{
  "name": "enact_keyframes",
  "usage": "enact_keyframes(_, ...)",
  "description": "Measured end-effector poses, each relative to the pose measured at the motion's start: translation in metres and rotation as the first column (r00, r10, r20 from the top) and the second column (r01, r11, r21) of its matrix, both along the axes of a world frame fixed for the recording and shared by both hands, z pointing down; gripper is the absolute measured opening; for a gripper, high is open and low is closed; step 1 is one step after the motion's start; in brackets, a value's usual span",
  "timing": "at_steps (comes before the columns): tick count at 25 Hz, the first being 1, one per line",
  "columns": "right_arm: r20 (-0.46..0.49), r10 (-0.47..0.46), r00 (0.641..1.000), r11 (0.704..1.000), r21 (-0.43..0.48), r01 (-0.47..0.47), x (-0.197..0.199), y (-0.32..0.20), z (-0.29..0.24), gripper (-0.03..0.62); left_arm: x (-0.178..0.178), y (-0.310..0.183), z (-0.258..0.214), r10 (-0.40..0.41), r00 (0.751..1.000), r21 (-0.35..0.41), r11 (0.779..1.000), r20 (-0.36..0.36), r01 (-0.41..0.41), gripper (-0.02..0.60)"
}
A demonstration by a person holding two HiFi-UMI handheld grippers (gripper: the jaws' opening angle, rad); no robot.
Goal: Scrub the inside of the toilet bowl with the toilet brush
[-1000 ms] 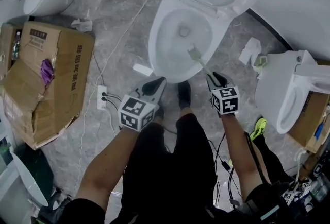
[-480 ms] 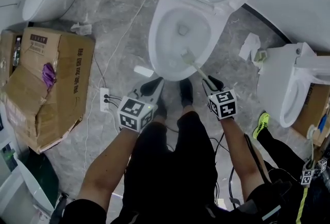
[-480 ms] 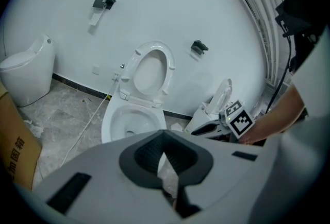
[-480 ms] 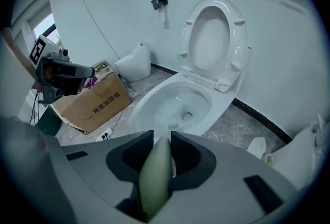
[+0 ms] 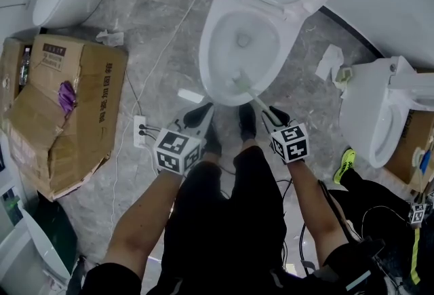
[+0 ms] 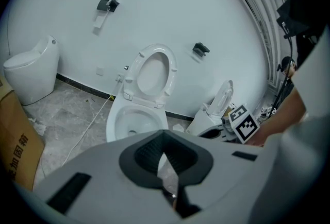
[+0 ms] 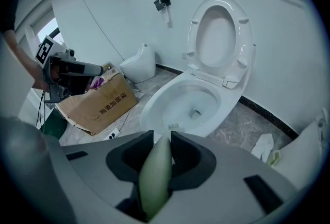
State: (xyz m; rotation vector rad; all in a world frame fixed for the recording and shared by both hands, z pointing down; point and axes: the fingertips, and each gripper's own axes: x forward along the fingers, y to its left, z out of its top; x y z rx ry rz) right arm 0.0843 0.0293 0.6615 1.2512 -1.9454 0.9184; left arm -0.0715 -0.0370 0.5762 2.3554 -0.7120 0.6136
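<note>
While right gripper [image 5: 270,111] clamps, brush [image 5: 249,92] points into bowl [image 5: 207,49].

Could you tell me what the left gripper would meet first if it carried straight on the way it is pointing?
The left gripper would most likely meet the front outer wall of the toilet bowl first, though depth is hard to judge.

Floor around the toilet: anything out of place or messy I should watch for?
Yes. Crumpled paper lies right of the toilet, another scrap by the torn, sagging box on the left, and a power strip sits loose on the floor, where scrubbing could splash it.
</note>
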Motion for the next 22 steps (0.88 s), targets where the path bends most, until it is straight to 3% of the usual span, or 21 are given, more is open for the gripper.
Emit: enact_keyframes(22,0.082,-0.13,0.988,0.991,0.024,0.128,-0.055,-0.023,-0.006,0.11,-0.022,-0.006,-0.002,-0.06,0.998,0.005,0.998,-0.004,0.06,0.009)
